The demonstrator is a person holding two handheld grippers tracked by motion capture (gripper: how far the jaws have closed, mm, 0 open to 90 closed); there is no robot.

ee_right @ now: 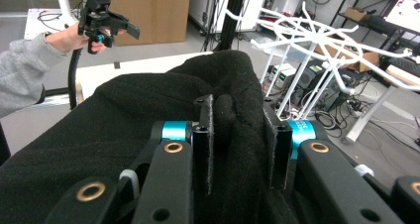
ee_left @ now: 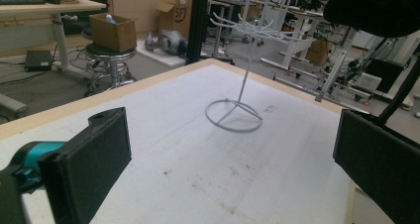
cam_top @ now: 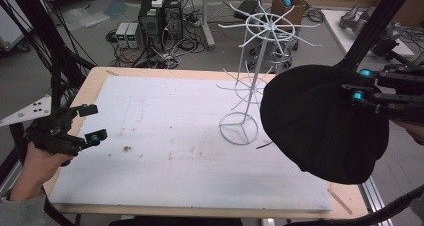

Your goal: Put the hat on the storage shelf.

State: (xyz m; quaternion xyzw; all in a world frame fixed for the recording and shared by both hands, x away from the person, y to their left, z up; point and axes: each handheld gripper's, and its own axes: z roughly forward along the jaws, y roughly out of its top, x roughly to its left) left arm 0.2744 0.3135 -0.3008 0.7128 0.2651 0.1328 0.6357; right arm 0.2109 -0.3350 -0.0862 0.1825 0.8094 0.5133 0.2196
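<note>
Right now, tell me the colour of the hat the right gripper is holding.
Plain black: the knitted hat pinched in the right gripper shows best in the high view.

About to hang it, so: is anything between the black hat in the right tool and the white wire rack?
Nothing visible. The black hat, clamped in the right tool, hangs beside the white wire rack, with open air between them. The left tool waits open across the table.
</note>
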